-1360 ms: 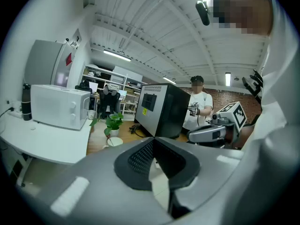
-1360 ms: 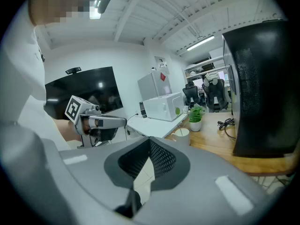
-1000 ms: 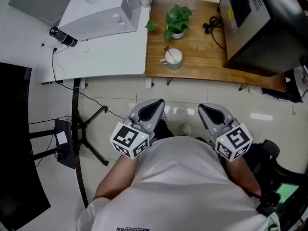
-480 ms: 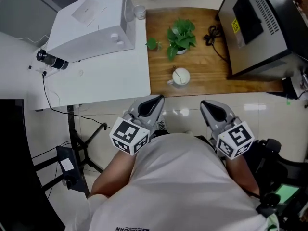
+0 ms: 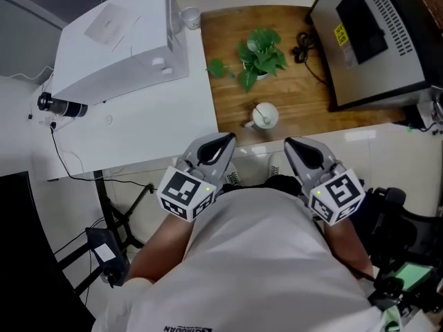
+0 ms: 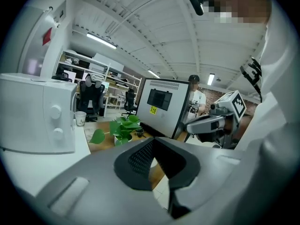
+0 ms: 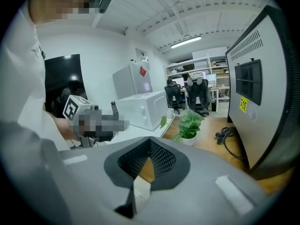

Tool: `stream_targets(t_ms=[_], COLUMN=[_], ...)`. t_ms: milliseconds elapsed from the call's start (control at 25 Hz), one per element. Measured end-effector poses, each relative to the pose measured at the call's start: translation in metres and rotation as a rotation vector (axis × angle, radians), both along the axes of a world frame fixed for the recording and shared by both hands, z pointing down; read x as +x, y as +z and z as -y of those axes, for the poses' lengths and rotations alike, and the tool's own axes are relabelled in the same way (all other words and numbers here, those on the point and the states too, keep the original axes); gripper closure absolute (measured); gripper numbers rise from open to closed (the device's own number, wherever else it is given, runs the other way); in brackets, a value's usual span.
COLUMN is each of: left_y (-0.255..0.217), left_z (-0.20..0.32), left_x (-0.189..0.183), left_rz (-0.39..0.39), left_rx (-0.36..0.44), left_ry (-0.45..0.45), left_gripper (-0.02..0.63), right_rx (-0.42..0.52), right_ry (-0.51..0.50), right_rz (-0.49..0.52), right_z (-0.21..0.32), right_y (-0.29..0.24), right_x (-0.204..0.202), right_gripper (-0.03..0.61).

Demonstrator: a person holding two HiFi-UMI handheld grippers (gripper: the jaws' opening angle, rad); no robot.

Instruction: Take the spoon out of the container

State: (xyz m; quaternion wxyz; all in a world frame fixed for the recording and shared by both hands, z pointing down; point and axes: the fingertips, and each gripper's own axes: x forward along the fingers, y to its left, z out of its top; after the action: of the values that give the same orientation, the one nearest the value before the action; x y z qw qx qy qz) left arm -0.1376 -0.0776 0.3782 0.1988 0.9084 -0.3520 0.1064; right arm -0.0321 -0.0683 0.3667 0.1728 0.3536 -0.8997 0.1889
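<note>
Wooden table (image 5: 304, 92): cup (image 5: 271, 120) with spoon (image 5: 259, 111), plant (image 5: 257, 52) behind; left tongs (image 5: 223, 142), right tongs (image 5: 293, 144) closed, empty, near cup.

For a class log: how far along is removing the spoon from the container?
Done: nothing; spoon sits in the container on the wooden table. In hand: left hand-held gripper and right hand-held gripper, shut, empty, short of it. Left: reach, grip, lift out.
</note>
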Motion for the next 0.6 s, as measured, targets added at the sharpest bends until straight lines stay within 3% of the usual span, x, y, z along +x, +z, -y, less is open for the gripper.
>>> stream_targets(t_ms=[600], left_y=[0.023], left_z=[0.038], left_x=[0.028], left_rz=[0.017], left_rx=[-0.041], left_ry=[-0.09], left_gripper=[0.609], right_rx=[-0.076], right_ry=[-0.11], right_rz=[-0.002], right_z=[0.032], right_y=[0.031], right_x=[0.021], right_gripper=[0.572])
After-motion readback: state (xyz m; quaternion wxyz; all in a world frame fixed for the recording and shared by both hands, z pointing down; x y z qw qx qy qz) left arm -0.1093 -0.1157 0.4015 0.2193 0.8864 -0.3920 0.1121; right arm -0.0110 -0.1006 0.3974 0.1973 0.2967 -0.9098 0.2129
